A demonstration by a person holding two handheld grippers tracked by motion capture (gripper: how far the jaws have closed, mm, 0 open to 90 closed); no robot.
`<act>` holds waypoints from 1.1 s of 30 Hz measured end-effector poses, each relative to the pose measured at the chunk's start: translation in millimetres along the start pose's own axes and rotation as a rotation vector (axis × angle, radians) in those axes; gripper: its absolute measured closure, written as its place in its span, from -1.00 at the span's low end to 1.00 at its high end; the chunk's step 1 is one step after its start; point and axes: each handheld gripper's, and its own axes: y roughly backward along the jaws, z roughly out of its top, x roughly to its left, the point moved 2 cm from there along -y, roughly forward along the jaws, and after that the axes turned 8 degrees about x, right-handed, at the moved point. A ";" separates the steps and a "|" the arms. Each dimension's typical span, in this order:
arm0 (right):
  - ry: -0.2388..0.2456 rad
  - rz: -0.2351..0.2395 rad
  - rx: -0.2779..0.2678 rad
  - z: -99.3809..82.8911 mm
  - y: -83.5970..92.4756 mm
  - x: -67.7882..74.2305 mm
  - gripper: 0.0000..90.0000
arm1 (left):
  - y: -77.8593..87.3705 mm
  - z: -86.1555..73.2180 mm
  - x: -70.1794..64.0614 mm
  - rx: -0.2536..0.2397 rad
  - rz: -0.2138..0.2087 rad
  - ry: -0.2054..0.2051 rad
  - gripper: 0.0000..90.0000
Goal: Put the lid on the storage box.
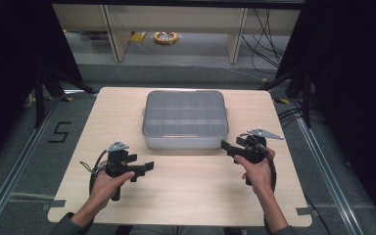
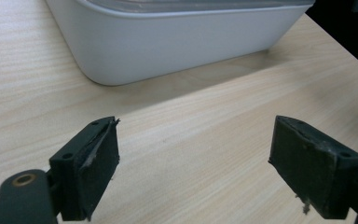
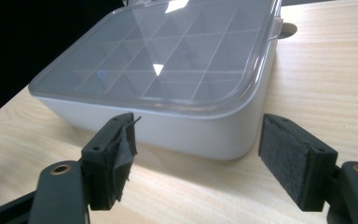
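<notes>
- Box point(image 1: 185, 120): grey, w/ clear lid over a grid of compartments; sits mid-table point(image 1: 186, 196), lid on, long side facing the person; compartments look empty, but can't be sure through the lid
- L gripper point(image 1: 149, 166): jaws spread wide, nothing between them; in the left gripper view just bare wood lies between the pads point(image 2: 98, 172); box's near corner is ahead and a bit left, apart from the jaws
- R gripper point(image 1: 223, 145): jaws wide too, holding nothing; in the right gripper view its pads point(image 3: 284, 156) frame the box's near corner; close to the wall but not touching, as far as I can tell
- Layout: box between the two grippers and slightly beyond them; L one near the front-left corner and a bit short of it, R one just beside the front-right corner; both point inward toward the box
- Step in hand, my guess: approach to grab or steady the box, maybe to get the lid off
- Doing it well: keep jaws wide till a pad sits each side of the rim or wall; come in level, low to the table; both sides about together so the box doesn't skid or twist; smooth plastic, so squeeze square-on, not on the rounded corner; if lifting the lid, one gripper pins the base, the other takes the lid lip
</notes>
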 end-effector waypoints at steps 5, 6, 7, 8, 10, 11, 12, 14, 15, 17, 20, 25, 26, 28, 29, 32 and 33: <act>0.058 -0.019 0.005 -6.6 2.6 -2.3 -0.38 | 2.7 -9.6 -3.3 0.012 -0.014 -0.027 -0.67; 0.009 -0.007 0.017 -9.9 4.0 2.4 -0.38 | 2.8 -11.2 -4.2 0.014 -0.012 -0.024 -0.67; 0.054 -0.012 0.014 -10.7 3.6 -0.8 -0.38 | 2.9 -12.8 -4.8 0.015 -0.012 -0.026 -0.67; 0.014 -0.001 0.023 -13.4 4.2 3.2 -0.38 | 3.1 -14.7 -5.5 0.018 -0.014 -0.026 -0.67; 0.056 -0.014 0.037 -15.7 4.8 0.8 -0.38 | 2.4 -17.7 -6.7 0.017 -0.019 -0.027 -0.67; 0.039 -0.010 0.030 -17.9 4.6 3.3 -0.38 | 2.7 -19.6 -7.1 0.026 -0.017 -0.033 -0.67; 0.030 -0.004 0.035 -20.1 5.6 4.8 -0.38 | 2.9 -20.7 -7.6 0.030 -0.017 -0.035 -0.67; 0.044 -0.019 0.027 -22.8 5.9 4.2 -0.38 | 3.0 -23.4 -9.0 0.030 -0.016 -0.039 -0.67; 0.034 -0.017 0.034 -24.3 6.3 5.7 -0.38 | 2.8 -24.5 -9.5 0.031 -0.022 -0.040 -0.67; 0.032 -0.016 0.046 -27.7 7.1 6.1 -0.38 | 2.4 -27.6 -11.1 0.038 -0.028 -0.048 -0.67; 0.043 -0.019 0.046 -32.4 7.0 6.2 -0.38 | 2.3 -31.2 -13.1 0.048 -0.025 -0.064 -0.67; 0.082 -0.005 0.054 -37.2 10.5 5.2 -0.39 | 3.5 -35.2 -16.5 0.051 -0.020 -0.074 -0.67; 0.092 -0.011 0.051 -40.8 10.7 6.3 -0.39 | 3.5 -37.2 -17.7 0.056 -0.028 -0.082 -0.67; 0.096 -0.010 0.071 -45.1 12.5 8.0 -0.39 | 4.1 -40.3 -19.6 0.058 -0.021 -0.093 -0.67; 0.100 -0.008 0.061 -47.4 11.9 8.3 -0.39 | 4.0 -41.5 -20.6 0.060 -0.030 -0.096 -0.67; 0.108 0.000 0.051 -52.6 13.2 9.0 -0.39 | 5.0 -45.6 -22.7 0.062 -0.026 -0.117 -0.67; 0.110 0.003 0.057 -54.4 14.7 9.4 -0.39 | 5.6 -47.0 -23.2 0.066 -0.023 -0.122 -0.67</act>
